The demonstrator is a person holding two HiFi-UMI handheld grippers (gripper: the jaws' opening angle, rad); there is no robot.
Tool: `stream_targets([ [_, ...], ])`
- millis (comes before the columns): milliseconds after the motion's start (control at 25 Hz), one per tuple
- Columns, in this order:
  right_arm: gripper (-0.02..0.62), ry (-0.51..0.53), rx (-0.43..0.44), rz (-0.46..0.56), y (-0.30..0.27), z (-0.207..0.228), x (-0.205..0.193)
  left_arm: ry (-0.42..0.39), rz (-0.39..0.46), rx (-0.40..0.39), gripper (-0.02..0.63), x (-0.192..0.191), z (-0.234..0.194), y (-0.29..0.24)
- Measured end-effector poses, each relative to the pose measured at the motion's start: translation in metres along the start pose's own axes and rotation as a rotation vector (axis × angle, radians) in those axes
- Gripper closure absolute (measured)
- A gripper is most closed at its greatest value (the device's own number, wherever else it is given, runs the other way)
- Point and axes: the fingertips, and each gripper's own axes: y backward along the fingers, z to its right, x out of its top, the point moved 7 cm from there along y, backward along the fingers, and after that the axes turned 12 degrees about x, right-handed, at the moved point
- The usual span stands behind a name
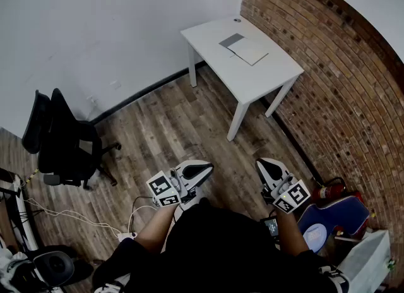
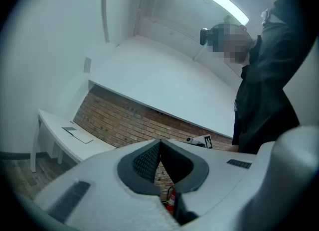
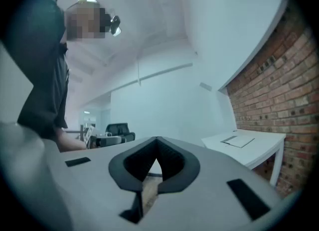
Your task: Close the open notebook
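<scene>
The open notebook (image 1: 245, 48) lies flat on a white table (image 1: 265, 80) in the far corner of the room, one page grey and one white. It is small in the left gripper view, where the notebook (image 2: 77, 133) rests on the table (image 2: 55, 130), and in the right gripper view, where the notebook (image 3: 239, 140) rests on the table (image 3: 259, 148). My left gripper (image 1: 203, 167) and right gripper (image 1: 265, 162) are held close to my body over the wooden floor, far from the table. Both point toward the table with jaws shut and nothing between them.
A black office chair (image 1: 63, 140) stands at the left by the white wall. A brick wall (image 1: 341, 83) runs along the right, with a red fire extinguisher (image 1: 328, 191) and a blue bag (image 1: 331, 216) at its foot. Cables (image 1: 76, 216) trail across the floor at lower left.
</scene>
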Motion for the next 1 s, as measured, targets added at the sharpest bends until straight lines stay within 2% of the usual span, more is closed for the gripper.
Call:
stream_targets([
  [160, 0.589, 0.033, 0.054, 0.011, 0.012, -0.022, 0.012, 0.004, 0.029, 0.028, 0.589, 0.001, 0.022, -0.006],
  [280, 0.589, 0.020, 0.096, -0.008, 0.037, -0.036, 0.004, 0.019, -0.007, 0.020, 0.589, -0.027, 0.043, -0.021],
  [560, 0.589, -0.057, 0.094, -0.028, 0.087, -0.053, -0.026, 0.016, -0.043, 0.023, 0.589, -0.054, 0.087, -0.031],
  [800, 0.589, -0.007, 0.085, 0.005, 0.110, -0.056, -0.020, 0.017, -0.036, 0.059, 0.589, -0.059, 0.111, -0.028],
  [1000, 0.589, 0.002, 0.085, 0.020, 0.130, -0.044, -0.019, 0.029, 0.015, 0.096, 0.590, -0.056, 0.113, -0.026],
])
